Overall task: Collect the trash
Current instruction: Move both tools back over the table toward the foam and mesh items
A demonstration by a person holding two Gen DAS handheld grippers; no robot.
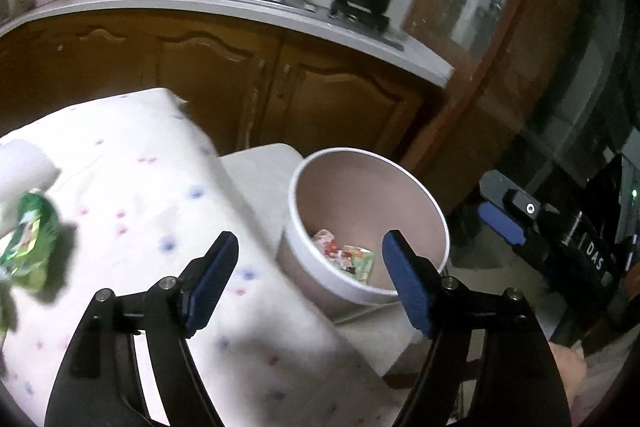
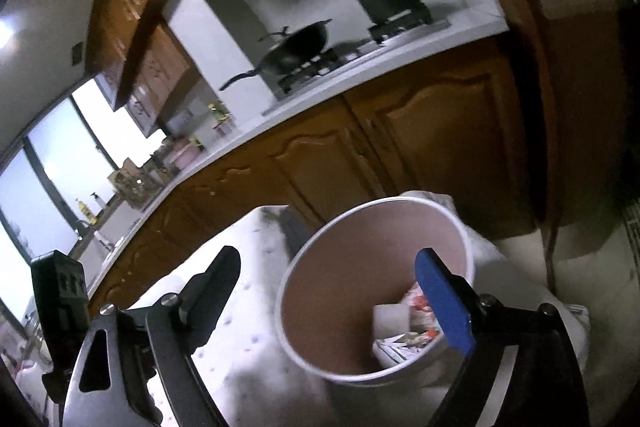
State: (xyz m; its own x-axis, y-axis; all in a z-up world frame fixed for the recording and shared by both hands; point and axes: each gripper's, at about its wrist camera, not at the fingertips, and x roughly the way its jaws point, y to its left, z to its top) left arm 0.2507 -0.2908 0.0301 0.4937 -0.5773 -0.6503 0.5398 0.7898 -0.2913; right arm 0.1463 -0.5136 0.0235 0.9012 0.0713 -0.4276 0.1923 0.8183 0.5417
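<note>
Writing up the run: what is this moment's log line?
left gripper: open, empty | right gripper: open, empty | bin: holds wrappers | green packet: on table

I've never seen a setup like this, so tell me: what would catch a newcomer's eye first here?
Probably the round white bin beside the cloth-covered table, with colourful wrappers lying at its bottom. Framing it are the blue-padded fingers of the left tool, spread wide with nothing between them; the right tool is equally open above the bin. A crumpled green packet waits at the table's left edge.
</note>
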